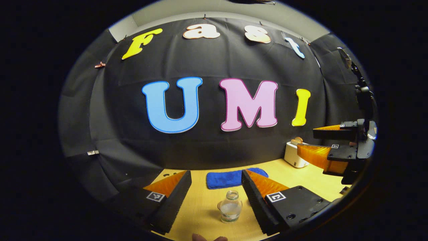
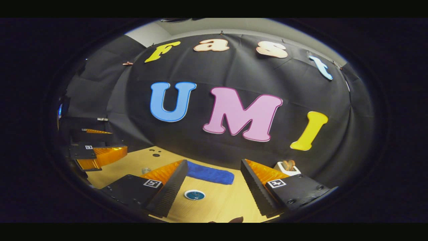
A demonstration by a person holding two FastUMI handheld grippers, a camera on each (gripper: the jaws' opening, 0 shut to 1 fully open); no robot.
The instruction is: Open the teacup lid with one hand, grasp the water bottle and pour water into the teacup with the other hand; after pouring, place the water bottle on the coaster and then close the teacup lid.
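A small clear water bottle (image 1: 230,208) stands upright on the wooden table (image 1: 200,207), low between my left gripper's fingers and touching neither. My left gripper (image 1: 216,173) is open and holds nothing. In the right gripper view, a small round teal disc with a pale rim (image 2: 195,194) lies on the table just ahead of my right gripper (image 2: 214,163), which is open and holds nothing. I cannot tell whether that disc is the coaster or the lidded teacup. Each view also catches the other gripper, open and raised above the table: the right gripper (image 1: 316,140) and the left gripper (image 2: 100,142).
A folded blue cloth (image 1: 235,178) (image 2: 209,174) lies near the back wall. A white toaster-like box with bread in it (image 1: 295,155) (image 2: 287,167) stands at the back right. Small dark marks (image 2: 155,153) dot the table's far left.
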